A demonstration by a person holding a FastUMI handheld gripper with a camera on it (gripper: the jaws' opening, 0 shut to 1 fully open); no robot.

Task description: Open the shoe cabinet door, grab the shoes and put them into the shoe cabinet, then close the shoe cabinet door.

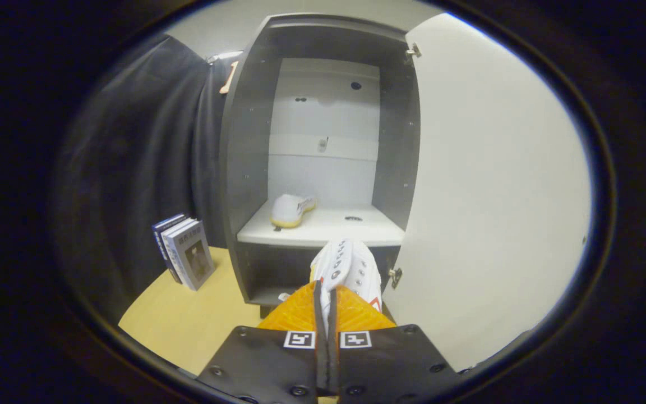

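We note the gripper (327, 300) pinching a white sneaker (348, 266); its thin hold may slip before the cabinet shelf (356, 227).

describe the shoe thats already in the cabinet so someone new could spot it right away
Look into the open dark shoe cabinet, whose white door swings right. On its white shelf, toward the left, lies a white shoe with a tan sole. Unlike the white laced shoe pinched in the gripper jaws, it lies free.
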